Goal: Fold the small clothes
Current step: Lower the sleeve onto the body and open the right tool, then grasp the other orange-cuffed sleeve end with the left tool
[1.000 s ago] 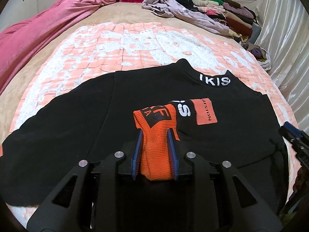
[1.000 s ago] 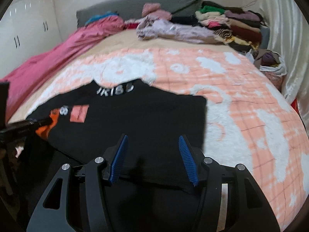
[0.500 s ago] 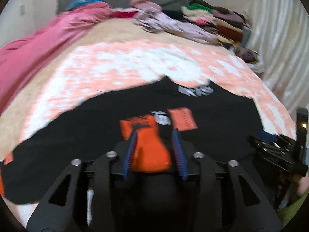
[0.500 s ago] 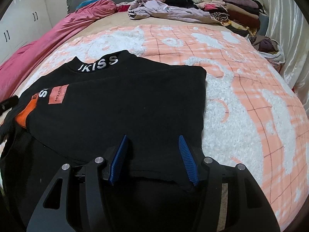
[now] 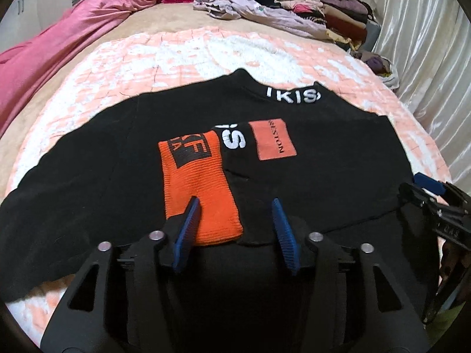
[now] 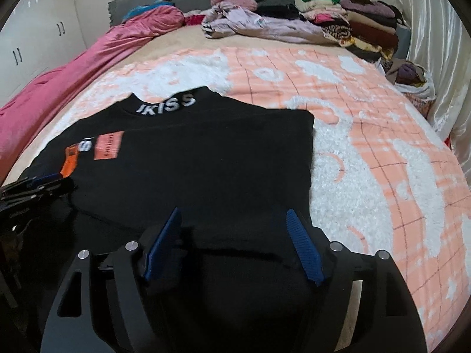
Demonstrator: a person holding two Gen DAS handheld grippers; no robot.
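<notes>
A black sweater [image 5: 323,176] with white letters on its collar [image 5: 291,95] lies flat on the bed, one sleeve folded across its chest. That sleeve's orange cuff [image 5: 197,182] rests on the body. My left gripper [image 5: 235,226] stands over the cuff's near end with its jaws opening. The left pad overlaps the cuff's edge and the right pad is clear of it. In the right wrist view my right gripper [image 6: 234,235] hovers over the near right part of the sweater [image 6: 206,153], jaws opening, with black cloth below and nothing pinched. The left gripper [image 6: 38,182] shows at that view's left edge.
The sweater lies on a peach and white fleece blanket [image 5: 191,53]. A pink quilt [image 5: 59,44] runs along the left side. Loose and stacked clothes [image 5: 309,6] fill the far end. A pale curtain [image 5: 426,44] hangs on the right, and white cupboards [image 6: 29,29] stand at the left.
My left gripper was shut on the orange cuff and has let it go; the cuff now lies flat on the sweater. My right gripper's jaws have spread wider.
</notes>
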